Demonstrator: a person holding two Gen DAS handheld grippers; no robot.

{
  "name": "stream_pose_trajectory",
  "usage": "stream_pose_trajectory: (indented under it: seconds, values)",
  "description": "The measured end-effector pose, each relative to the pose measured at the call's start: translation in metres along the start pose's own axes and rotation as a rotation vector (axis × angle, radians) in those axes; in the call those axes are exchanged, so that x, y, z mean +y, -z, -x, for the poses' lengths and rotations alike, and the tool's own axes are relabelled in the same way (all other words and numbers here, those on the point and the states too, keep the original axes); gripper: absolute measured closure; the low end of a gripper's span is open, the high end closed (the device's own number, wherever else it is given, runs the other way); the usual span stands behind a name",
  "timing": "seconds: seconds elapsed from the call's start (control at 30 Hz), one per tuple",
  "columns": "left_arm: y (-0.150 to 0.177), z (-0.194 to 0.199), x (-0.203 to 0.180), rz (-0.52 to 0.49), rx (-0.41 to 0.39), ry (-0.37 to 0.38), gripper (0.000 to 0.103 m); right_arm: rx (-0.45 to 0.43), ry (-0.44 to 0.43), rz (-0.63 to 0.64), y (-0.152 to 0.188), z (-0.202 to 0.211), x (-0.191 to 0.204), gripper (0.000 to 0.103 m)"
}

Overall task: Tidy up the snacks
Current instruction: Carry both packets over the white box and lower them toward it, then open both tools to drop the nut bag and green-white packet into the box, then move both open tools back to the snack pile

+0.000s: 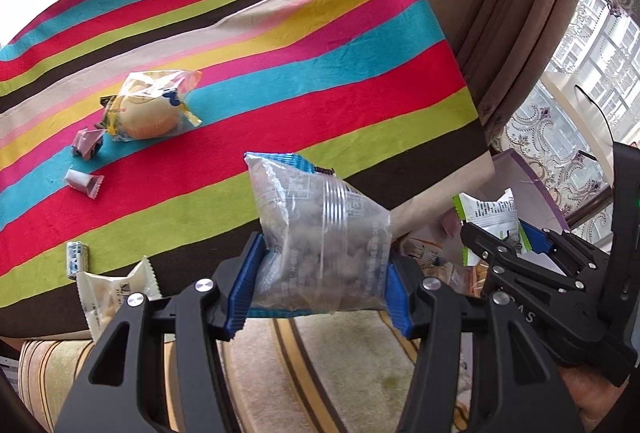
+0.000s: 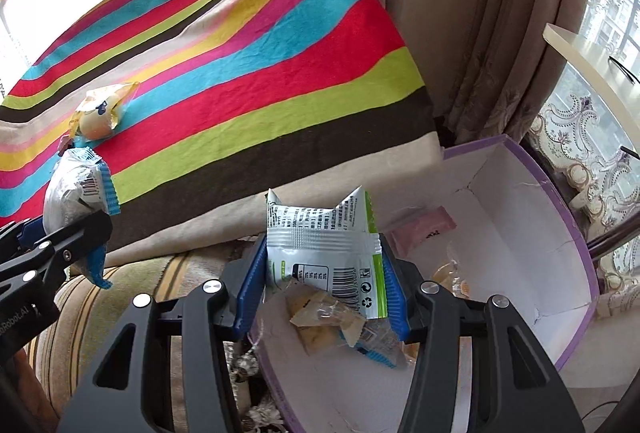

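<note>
Left wrist view has the left gripper (image 1: 320, 285) with its fingers (image 1: 244, 281) clamped on a clear bag (image 1: 316, 233) of brownish bits, held just off the counter (image 1: 280, 53) edge. The right gripper (image 2: 322, 285) is doing the same with a green-and-white pack (image 2: 324, 245), which hangs right over the open purple-rimmed box (image 2: 568, 233) beside the counter.

What could go wrong: both packs are crinkly film pinched by their sides, so either one could slide out if the hand jerks — the clear bag would drop on the striped seat below, not in the box. The two grippers are also close together, so heading for the box at once could knock them. I'd guess the right one lets go first.

Count, as far as I can see:
- 2 packs in the grippers, one each
- 1 bun (image 1: 148, 113) in clear wrap on the counter
- 2 small candies (image 1: 86, 143) just beside the bun
- 1 tiny roll (image 1: 76, 259) and 1 white pack (image 1: 112, 293) at the near edge
- in the box: 1 pink pack (image 2: 424, 231) plus a few wrapped snacks — can't count those cleanly
</note>
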State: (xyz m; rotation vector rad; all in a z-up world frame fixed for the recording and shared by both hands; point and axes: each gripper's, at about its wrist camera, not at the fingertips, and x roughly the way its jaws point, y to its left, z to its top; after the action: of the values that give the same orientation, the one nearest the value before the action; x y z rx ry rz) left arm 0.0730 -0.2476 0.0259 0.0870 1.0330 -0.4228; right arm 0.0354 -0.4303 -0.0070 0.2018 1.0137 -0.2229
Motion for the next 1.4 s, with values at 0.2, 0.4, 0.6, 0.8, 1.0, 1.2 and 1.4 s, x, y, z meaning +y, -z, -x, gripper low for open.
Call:
stream_pose_trajectory:
  seconds: [0.2,0.4,0.6,0.8,1.0,1.2,1.4]
  values:
    - [0.002,-0.009,-0.028,-0.054,0.031,0.063,0.048,0.003,0.042,-0.052,0.006,-0.001,-0.033,0.052]
    - [0.002,-0.02,-0.053,-0.088,0.067,0.119,0.048,0.004,0.08,-0.097,0.009,-0.003,-0.06,0.052]
    - [0.005,-0.022,-0.07,-0.125,0.087,0.167,0.048,-0.001,0.104,-0.13,0.012,-0.003,-0.078,0.052]
    - [0.01,-0.021,-0.085,-0.167,0.116,0.262,0.037,-0.001,0.116,-0.143,0.011,-0.003,-0.085,0.052]
    - [0.01,-0.021,-0.085,-0.161,0.106,0.25,0.029,-0.002,0.102,-0.143,0.011,-0.001,-0.081,0.046]
    - [0.012,-0.015,-0.079,-0.135,0.094,0.228,0.027,-0.01,0.088,-0.138,0.008,0.001,-0.072,0.033]
    - [0.012,-0.012,-0.068,-0.111,0.083,0.195,0.027,-0.005,0.062,-0.124,0.007,0.002,-0.062,0.029]
